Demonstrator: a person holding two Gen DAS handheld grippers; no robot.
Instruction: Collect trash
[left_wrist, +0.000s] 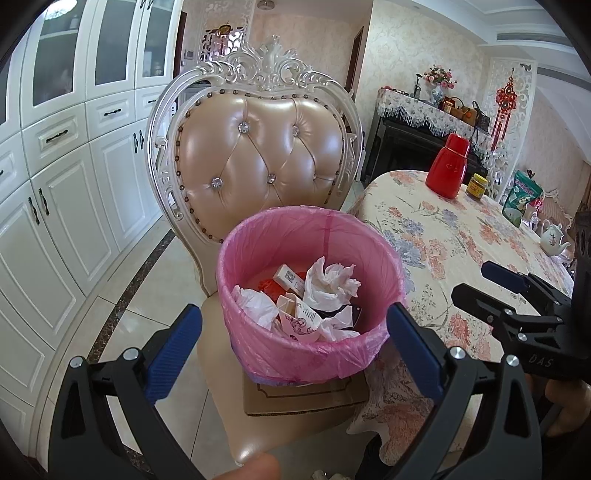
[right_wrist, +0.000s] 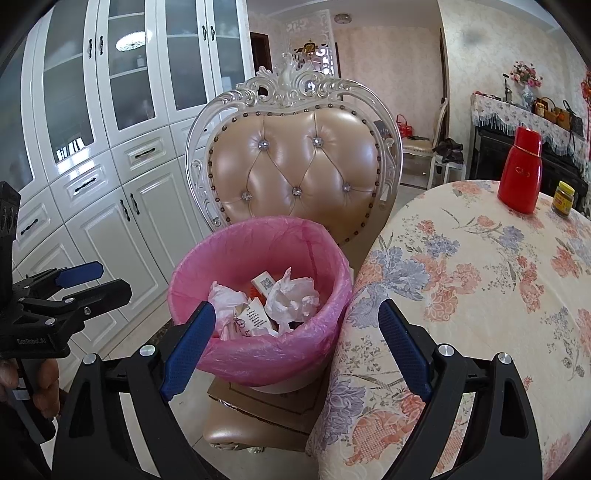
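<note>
A bin with a pink liner (left_wrist: 280, 225) (right_wrist: 258, 236) stands on a piece of cardboard (left_wrist: 306, 395) on a chair seat. It holds crumpled tissues (left_wrist: 328, 282) (right_wrist: 291, 295), small boxes and wrappers. My left gripper (left_wrist: 295, 350) is open, with nothing between its blue pads, and sits just in front of the bin's near rim. My right gripper (right_wrist: 295, 349) is also open and empty, straddling the bin's right side and the table edge. The two grippers hover side by side; the right gripper (left_wrist: 484, 288) and the left gripper (right_wrist: 96, 282) each show in the other's view.
The bin's chair (left_wrist: 258, 147) (right_wrist: 295, 158) has a tall padded back. A round table with a floral cloth (left_wrist: 461, 240) (right_wrist: 480, 277) is close on the right, bearing a red flask (left_wrist: 447, 166), a jar (left_wrist: 476, 186), a green bag (left_wrist: 521, 195) and a teapot (left_wrist: 552, 238). White cabinets (left_wrist: 55, 184) line the left.
</note>
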